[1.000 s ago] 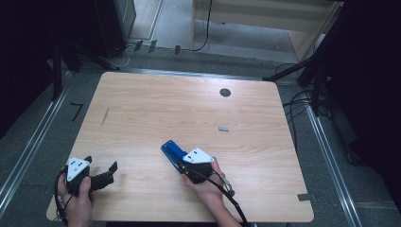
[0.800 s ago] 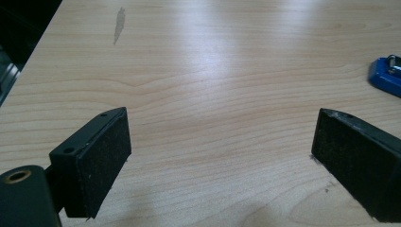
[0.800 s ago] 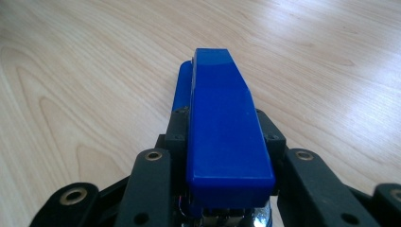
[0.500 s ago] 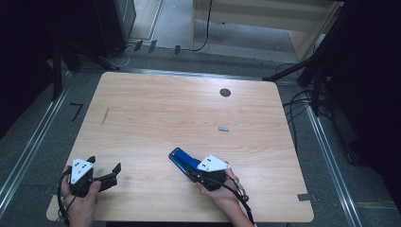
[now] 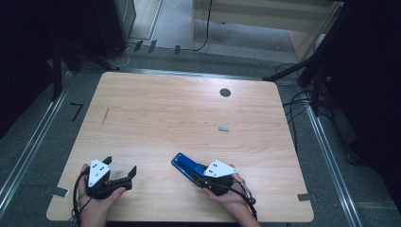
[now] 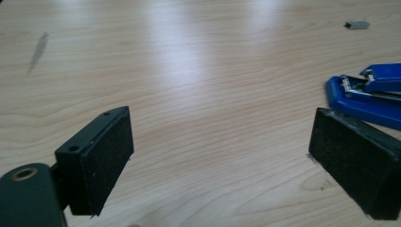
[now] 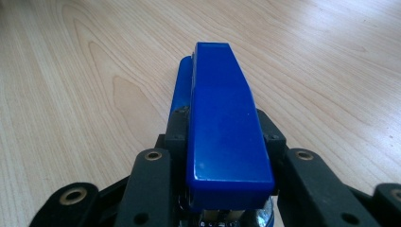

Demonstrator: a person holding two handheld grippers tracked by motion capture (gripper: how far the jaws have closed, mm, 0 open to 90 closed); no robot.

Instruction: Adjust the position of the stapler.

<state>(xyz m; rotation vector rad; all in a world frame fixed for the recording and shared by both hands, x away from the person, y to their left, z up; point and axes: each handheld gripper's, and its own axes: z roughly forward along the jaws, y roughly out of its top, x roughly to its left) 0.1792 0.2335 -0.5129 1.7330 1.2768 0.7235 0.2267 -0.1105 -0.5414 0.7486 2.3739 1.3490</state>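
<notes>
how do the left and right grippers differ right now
The left gripper has its jaws wide apart with nothing between them; the right gripper is shut on the blue stapler. The left one sits near the table's near left corner, the right one nearer the middle of the near edge. Both carry a grey plate and are held by a hand.

On the table (image 5: 156, 118), the stapler (image 5: 185, 166) lies near the front edge, a little right of the middle, its rear end between the jaws of the right gripper (image 5: 204, 178), which sits just behind it toward the person. The left gripper (image 5: 124, 173) rests near the front left corner, well left of the stapler, with bare table between its jaws. A staple strip (image 5: 223, 128) lies farther back, right of centre. A round hole (image 5: 225, 92) sits beyond it, near the far edge.
</notes>
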